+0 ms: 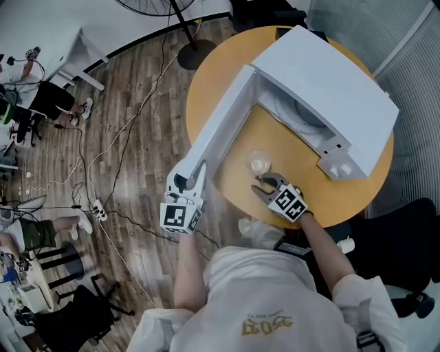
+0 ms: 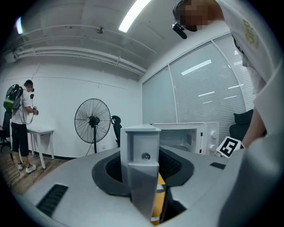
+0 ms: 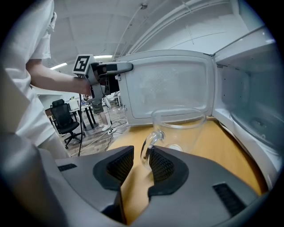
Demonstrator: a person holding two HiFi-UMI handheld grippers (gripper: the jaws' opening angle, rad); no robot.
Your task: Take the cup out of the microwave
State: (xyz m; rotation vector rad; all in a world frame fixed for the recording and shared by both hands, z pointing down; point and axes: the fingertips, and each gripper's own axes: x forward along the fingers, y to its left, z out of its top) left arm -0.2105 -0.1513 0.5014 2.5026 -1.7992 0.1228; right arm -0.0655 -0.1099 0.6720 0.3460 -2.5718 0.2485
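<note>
A clear glass cup [image 1: 259,163] stands upright on the round wooden table [image 1: 309,196], in front of the white microwave [image 1: 330,89], whose door [image 1: 223,130] swings wide to the left. My right gripper [image 1: 265,185] is at the cup's near side. In the right gripper view the cup [image 3: 179,128] has its handle between the jaws of the right gripper [image 3: 142,162], which stand apart, with a gap at the left pad. My left gripper [image 1: 196,172] is shut on the door's outer edge [image 2: 142,168], which fills the left gripper view between its jaws.
The microwave's cavity with its glass turntable [image 1: 299,113] is open behind the cup. A standing fan [image 1: 158,7] and loose cables [image 1: 103,165] are on the wooden floor to the left. A black chair [image 1: 405,247] sits at the table's right.
</note>
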